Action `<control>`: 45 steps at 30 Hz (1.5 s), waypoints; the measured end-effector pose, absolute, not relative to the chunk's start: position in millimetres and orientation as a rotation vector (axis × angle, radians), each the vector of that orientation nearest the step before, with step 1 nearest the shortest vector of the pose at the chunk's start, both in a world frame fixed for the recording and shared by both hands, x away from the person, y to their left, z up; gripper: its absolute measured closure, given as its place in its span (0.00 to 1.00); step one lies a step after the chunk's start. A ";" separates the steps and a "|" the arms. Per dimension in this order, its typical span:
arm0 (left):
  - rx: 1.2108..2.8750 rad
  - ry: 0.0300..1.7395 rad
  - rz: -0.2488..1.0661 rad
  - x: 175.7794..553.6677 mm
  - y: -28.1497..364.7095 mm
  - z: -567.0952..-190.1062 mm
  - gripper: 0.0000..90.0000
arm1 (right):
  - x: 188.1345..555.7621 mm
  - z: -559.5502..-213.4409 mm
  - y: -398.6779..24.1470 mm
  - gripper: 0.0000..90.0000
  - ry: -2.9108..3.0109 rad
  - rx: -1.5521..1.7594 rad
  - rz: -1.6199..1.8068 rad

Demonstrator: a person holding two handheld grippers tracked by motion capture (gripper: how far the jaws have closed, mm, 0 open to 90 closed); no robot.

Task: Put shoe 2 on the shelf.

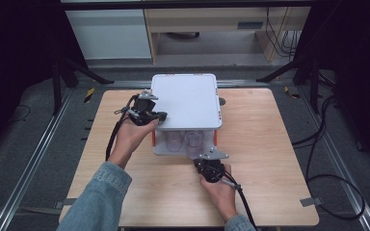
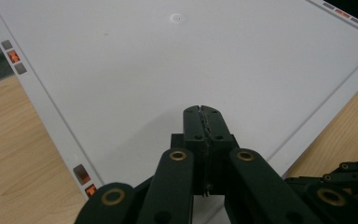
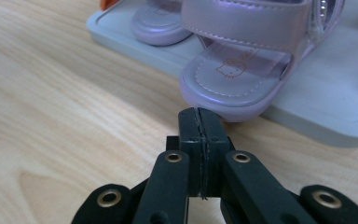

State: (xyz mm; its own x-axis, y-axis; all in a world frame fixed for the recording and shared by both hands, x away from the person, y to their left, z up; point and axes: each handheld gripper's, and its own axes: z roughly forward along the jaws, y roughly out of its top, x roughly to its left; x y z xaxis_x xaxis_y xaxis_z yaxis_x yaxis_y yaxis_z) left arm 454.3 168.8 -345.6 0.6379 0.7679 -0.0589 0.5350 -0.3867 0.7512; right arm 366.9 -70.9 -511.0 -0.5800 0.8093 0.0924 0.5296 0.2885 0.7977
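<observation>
We see a white box [image 1: 186, 101] at the middle of the wooden worktop [image 1: 270, 159], holding lilac sandals [image 3: 242, 70] on its base. Our left tongs [image 2: 201, 110], clenched and empty, rest above its lid; our right tongs [image 3: 198, 112], likewise clenched, sit just before a sandal's toe.

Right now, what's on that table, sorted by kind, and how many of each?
Storage boxes with a white lid: 1
Lilac sandals, nearer and farther, sitting in the box's open front: 2
Hand-held grippers, left on the lid and right by the nearer sandal, jaws shut: 2
Total: 5
</observation>
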 end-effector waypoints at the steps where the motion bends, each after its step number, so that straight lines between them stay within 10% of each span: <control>1: 2.086 1.013 0.386 454.3 168.6 -345.5 0.99 | 368.8 -511.1 -70.8 1.00 2.233 1.221 1.185; 45: 2.084 1.013 0.382 454.6 169.1 -345.6 0.99 | 408.6 -504.4 -65.1 1.00 2.206 1.314 1.135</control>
